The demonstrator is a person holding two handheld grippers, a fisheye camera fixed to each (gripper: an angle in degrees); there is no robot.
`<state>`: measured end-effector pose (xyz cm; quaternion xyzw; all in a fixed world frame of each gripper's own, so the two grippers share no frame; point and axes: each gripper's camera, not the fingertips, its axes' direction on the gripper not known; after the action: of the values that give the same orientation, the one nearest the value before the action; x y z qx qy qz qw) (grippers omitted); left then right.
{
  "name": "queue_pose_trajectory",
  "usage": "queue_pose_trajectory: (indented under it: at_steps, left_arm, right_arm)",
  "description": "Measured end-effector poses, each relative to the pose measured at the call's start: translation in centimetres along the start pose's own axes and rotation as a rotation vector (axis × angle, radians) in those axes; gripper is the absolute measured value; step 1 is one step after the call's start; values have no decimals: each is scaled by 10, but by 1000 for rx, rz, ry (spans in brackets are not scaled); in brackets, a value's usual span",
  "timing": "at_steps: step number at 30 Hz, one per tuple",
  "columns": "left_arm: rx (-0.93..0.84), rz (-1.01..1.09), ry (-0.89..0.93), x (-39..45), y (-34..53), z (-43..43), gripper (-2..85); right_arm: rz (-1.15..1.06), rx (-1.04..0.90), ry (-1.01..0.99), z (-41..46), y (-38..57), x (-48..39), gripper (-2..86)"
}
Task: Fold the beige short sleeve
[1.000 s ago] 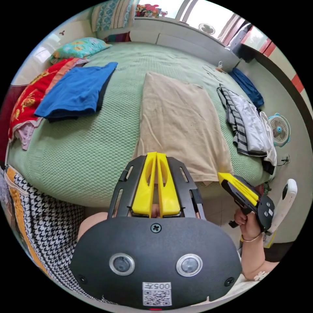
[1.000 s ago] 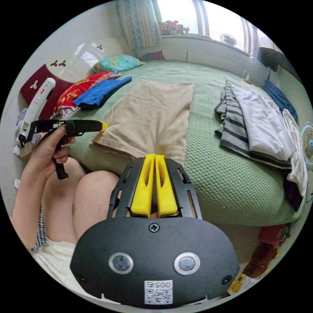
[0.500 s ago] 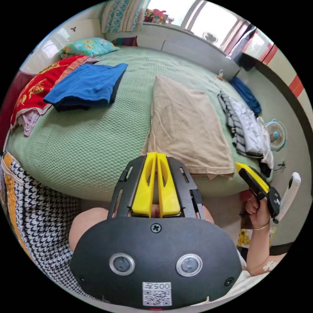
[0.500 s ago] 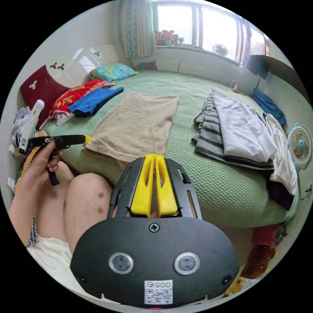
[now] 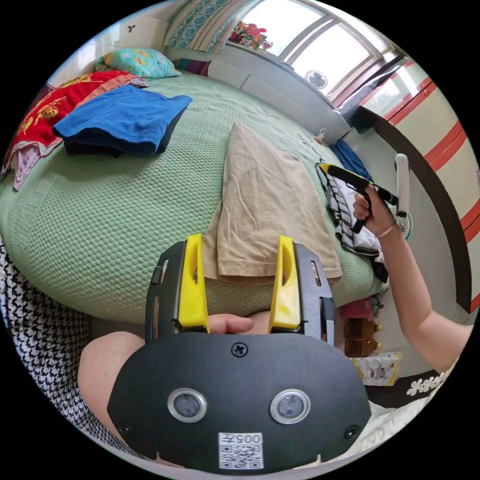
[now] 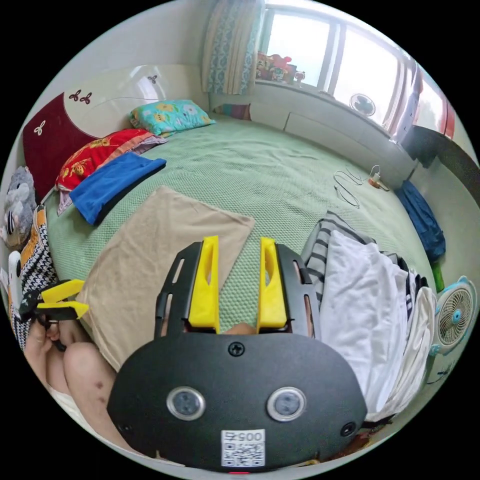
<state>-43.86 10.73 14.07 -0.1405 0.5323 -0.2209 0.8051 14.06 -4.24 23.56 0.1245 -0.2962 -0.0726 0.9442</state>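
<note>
A wide bed under a green textured cover (image 5: 115, 210) takes up most of both views and serves as the landmark for everything else. Flat on the cover, toward the bed's near edge, lies the beige short sleeve (image 5: 265, 210), folded into a long rectangle with its hemmed end reaching that edge; in the right gripper view the same garment (image 6: 155, 260) stretches from the near edge toward the middle of the bed. Neither gripper touches it.

On the bed to one side of the beige garment sits a heap of striped and white clothes (image 6: 365, 300), spilling over the edge of the bed. On the other side, well apart from it, a folded blue garment (image 5: 120, 120) lies on top of something dark, next to a red patterned cloth (image 5: 45, 112). A teal flowered pillow (image 6: 170, 115) rests at the head of the bed. A dark blue cloth (image 6: 422, 220) lies at the far side of the bed, and a small fan (image 6: 455, 312) stands beyond the bed's edge.

The left gripper (image 5: 240, 280) hangs just off the near edge of the bed, its yellow jaws spread wide apart with nothing between them, framing the hem of the beige garment. The right gripper (image 6: 237, 282) is held above the cover between the beige garment and the striped heap, its jaws parted and empty as well.
</note>
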Motion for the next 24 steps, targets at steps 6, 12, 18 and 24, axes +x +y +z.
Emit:
queue_pose_trajectory:
  at_steps: [6, 12, 18, 24]
  left_arm:
    - [-41, 50, -28, 1, -11, 1, 140]
    - [-100, 54, 61, -11, -29, 3, 97]
    - [-105, 89, 77, -21, -42, -8, 70]
    - [-64, 106, 46, -25, -51, -45, 57]
  right_arm:
    - [76, -62, -104, 35, -36, 39, 129]
    - [4, -174, -240, 64, -49, 42, 147]
    - [-3, -187, -293, 73, -45, 32, 66]
    - [-48, -73, -310, 35, -46, 23, 4]
